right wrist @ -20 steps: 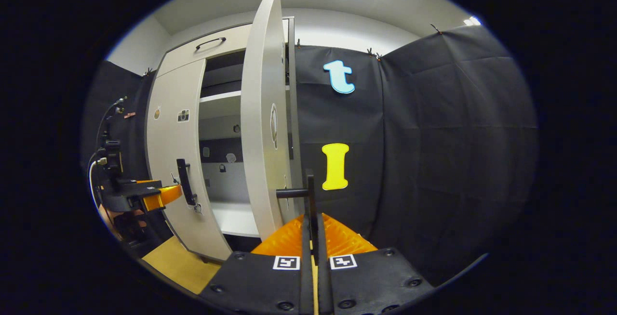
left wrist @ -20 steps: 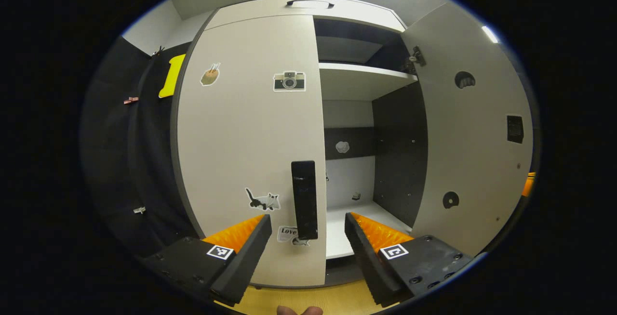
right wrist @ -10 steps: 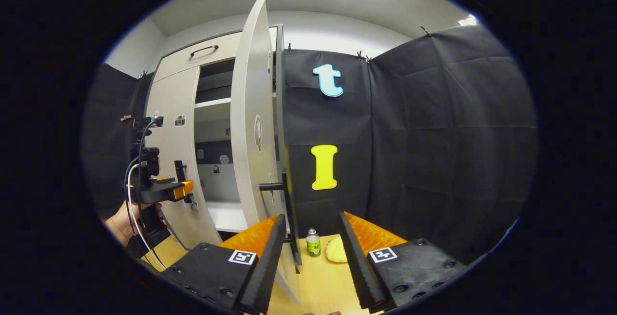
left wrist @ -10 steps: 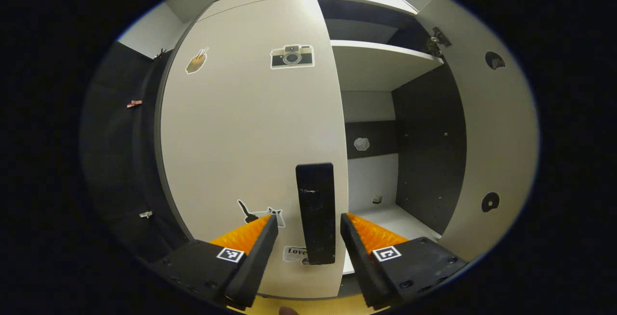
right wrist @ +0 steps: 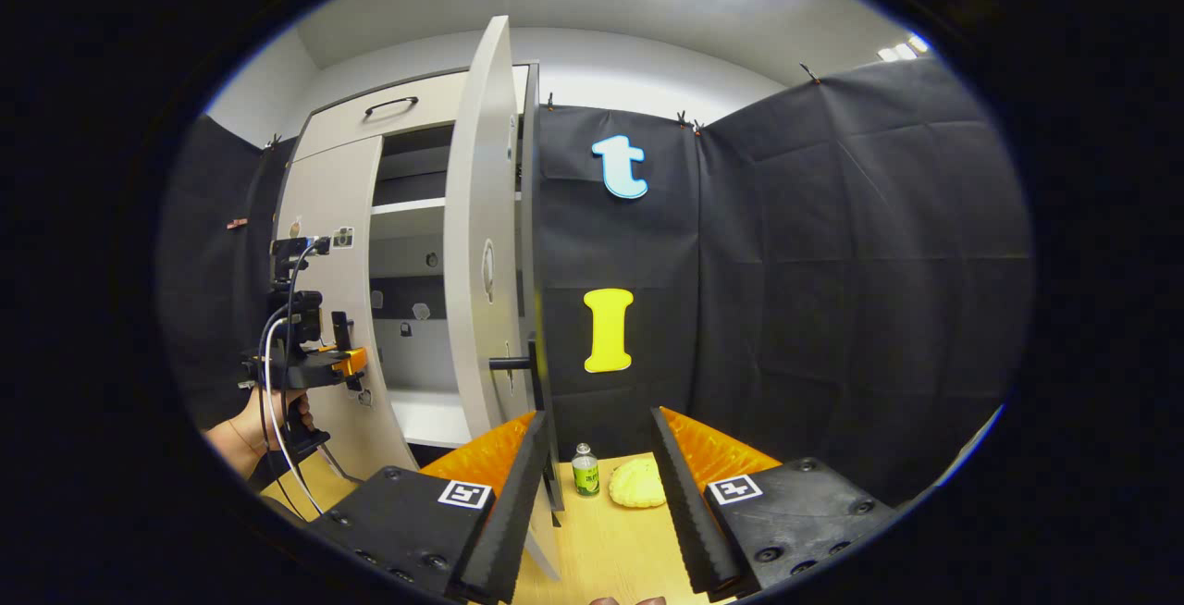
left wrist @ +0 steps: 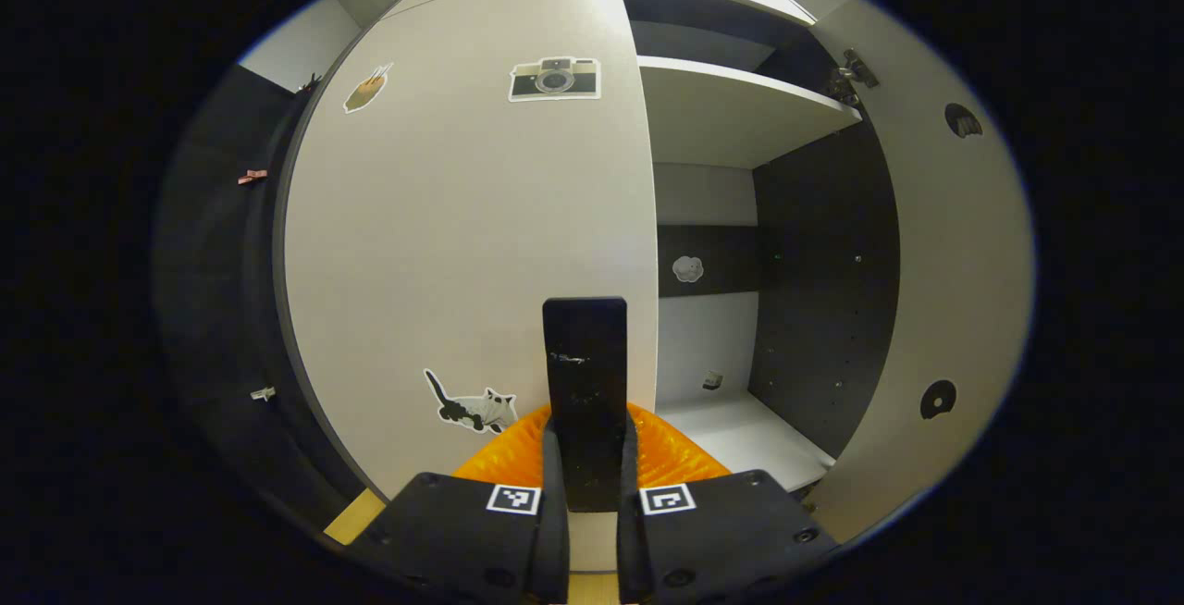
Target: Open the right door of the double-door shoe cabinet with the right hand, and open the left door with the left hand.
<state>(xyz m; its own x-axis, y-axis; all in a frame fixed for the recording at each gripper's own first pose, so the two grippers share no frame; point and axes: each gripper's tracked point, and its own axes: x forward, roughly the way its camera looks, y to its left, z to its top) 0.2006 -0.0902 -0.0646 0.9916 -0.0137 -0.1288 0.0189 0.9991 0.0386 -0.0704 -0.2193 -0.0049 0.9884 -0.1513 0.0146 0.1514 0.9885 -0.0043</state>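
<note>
1. Now, in the left gripper view, your left gripper (left wrist: 585, 494) clamped the black handle (left wrist: 585, 374) by the closed left door's (left wrist: 462, 244) free edge.
2. In the right gripper view, your right gripper (right wrist: 597, 485) was spread, holding nothing, beside the swung-out right door's (right wrist: 481, 244) edge.

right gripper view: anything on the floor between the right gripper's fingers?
Yes. In the right gripper view, a small bottle and a yellow lumpy item sit on the wooden floor beyond the open right gripper.

Left hand-held gripper (left wrist: 585, 480) clamps closed; right hand-held gripper (right wrist: 597, 485) is spread apart.
</note>
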